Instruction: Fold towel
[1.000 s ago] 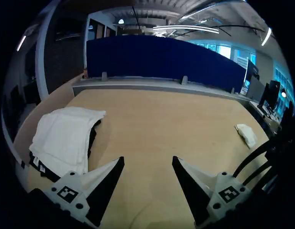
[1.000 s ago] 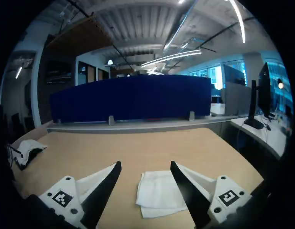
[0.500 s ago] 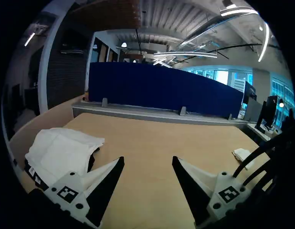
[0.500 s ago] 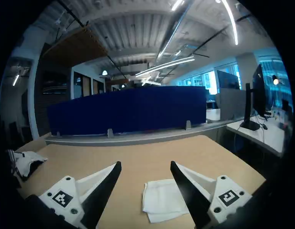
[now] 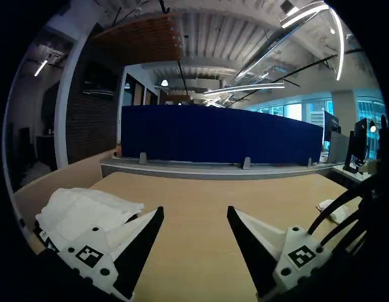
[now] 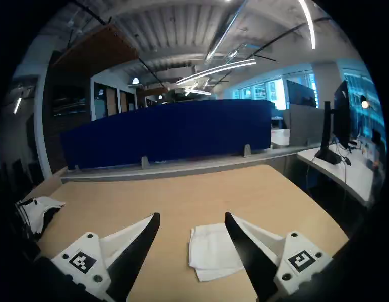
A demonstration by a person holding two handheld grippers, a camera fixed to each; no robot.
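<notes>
Your folded towel (image 6: pixel 210 250) lies flat on the wooden table (image 6: pixel 194 189) in the lower centre of the right gripper view. It is a small white rectangle with its layered edges showing along the near side. It sits just ahead of your right gripper (image 6: pixel 191 215), mostly in the gap between the two fingers, and its right part is hidden behind the right-hand finger. That claw is spread wide and grips nothing; no finger touches the cloth.

In the left gripper view the same folded towel (image 5: pixel 326 205) shows small at the far right edge, partly crossed by dark curved bars that you cannot identify. Your left gripper (image 5: pixel 195 209) is likewise spread apart and empty, over bare tabletop (image 5: pixel 204 194).

A loose pile of white cloth (image 5: pixel 83 211) rests on something dark at the lower left of the left gripper view, and appears again at the left edge of the right gripper view (image 6: pixel 41 209), well apart from the folded towel.

A blue partition (image 6: pixel 169 133) runs along the table's far side, and a monitor (image 6: pixel 340 121) stands on the desk at the right.
</notes>
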